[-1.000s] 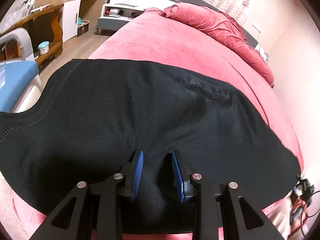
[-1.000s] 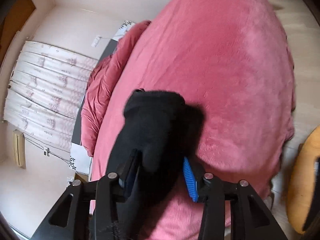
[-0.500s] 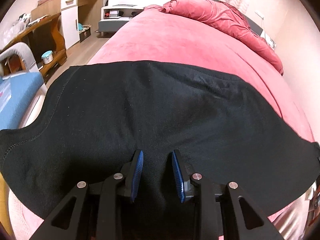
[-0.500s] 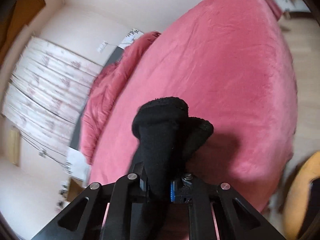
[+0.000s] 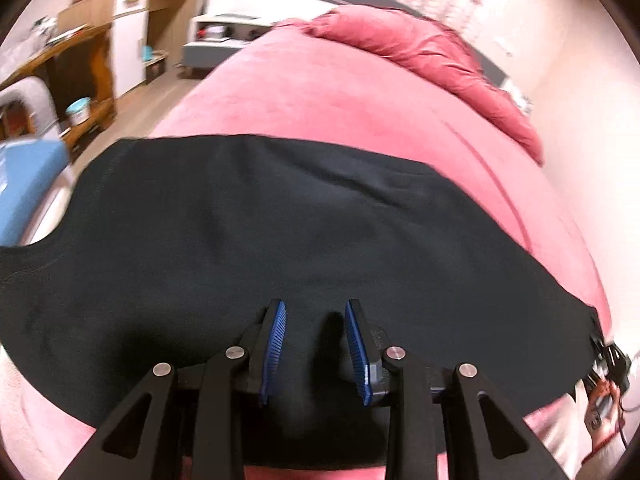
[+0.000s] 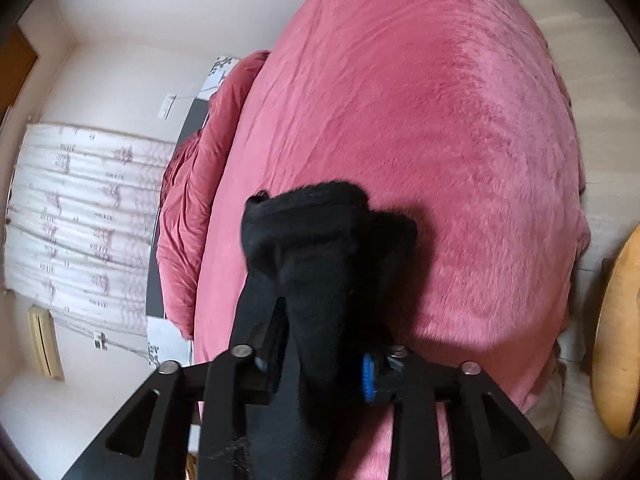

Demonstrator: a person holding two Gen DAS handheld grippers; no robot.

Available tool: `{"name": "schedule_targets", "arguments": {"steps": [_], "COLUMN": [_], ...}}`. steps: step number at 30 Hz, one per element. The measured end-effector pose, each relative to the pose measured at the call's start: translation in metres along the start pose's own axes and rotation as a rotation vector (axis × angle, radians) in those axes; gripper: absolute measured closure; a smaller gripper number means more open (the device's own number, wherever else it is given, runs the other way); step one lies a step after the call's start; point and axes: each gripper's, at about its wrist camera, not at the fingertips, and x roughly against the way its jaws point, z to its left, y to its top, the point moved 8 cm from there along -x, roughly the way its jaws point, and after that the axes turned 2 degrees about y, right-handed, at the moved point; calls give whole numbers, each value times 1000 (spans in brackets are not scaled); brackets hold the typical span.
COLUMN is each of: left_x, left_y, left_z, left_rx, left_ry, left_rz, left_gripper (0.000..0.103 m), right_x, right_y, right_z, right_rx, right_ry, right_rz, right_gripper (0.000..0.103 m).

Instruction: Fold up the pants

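Left wrist view: the black knit pants (image 5: 304,240) lie spread across the near edge of the pink plush bed (image 5: 340,96); the left gripper (image 5: 316,344) is part open, a fold of cloth between its blue pads — whether they pinch it I cannot tell. Right wrist view: the right gripper (image 6: 320,364) is opening, a bunched end of the pants (image 6: 316,248) between its jaws, above the bed (image 6: 440,120).

Pink-covered bed (image 5: 360,104), wooden desk (image 5: 76,68), patterned curtain (image 6: 80,216), pale walls.
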Motion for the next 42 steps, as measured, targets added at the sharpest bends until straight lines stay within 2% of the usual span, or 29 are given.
{"name": "schedule_targets", "arguments": {"steps": [1, 3, 6, 9, 12, 15, 19, 23, 27, 29, 31, 35, 42], "left_x": [1, 1, -6, -18, -30, -33, -41, -47, -49, -47, -46, -40, -33], "left_y": [-2, -7, -13, -19, -21, -21, -22, -27, -33, -36, -37, -34, -35], "left_z": [-12, -34, -58, -71, -72, -75, -86, -93, -98, -97, -97, -89, -71], "left_rx": [-32, -108, -216, -265, -261, -256, -251, -284, -288, -285, -285, -246, -223], "left_ry": [-19, -45, -15, 26, 61, 63, 51, 58, 66, 67, 72, 71, 121], "left_rz": [0, 4, 9, 43, 81, 83, 87, 76, 64, 65, 70, 82, 78], "left_gripper": [71, 70, 66, 65, 63, 55, 39, 29, 29, 28, 28, 29, 28], "right_x": [-1, -4, -14, -20, -24, -24, -29, -30, -31, -30, -30, -29, -33], "right_y": [-5, -19, -30, -29, -19, -18, -21, -22, -24, -22, -24, -24, -24], "right_z": [2, 12, 22, 23, 19, 15, 16, 19, 21, 21, 20, 23, 26], "right_rx": [19, 89, 223, 232, 131, 52, 48, 58, 40, 39, 79, 120, 93], "right_ry": [8, 28, -39, -52, -29, -4, -19, -50, -50, -68, -141, -190, -215], "right_rz": [6, 30, 48, 40, 37, 32, 25, 19, 24, 26, 33, 39, 32], "right_gripper": [56, 46, 46, 46, 48, 49, 49, 49, 49, 53, 69, 73, 73]}}
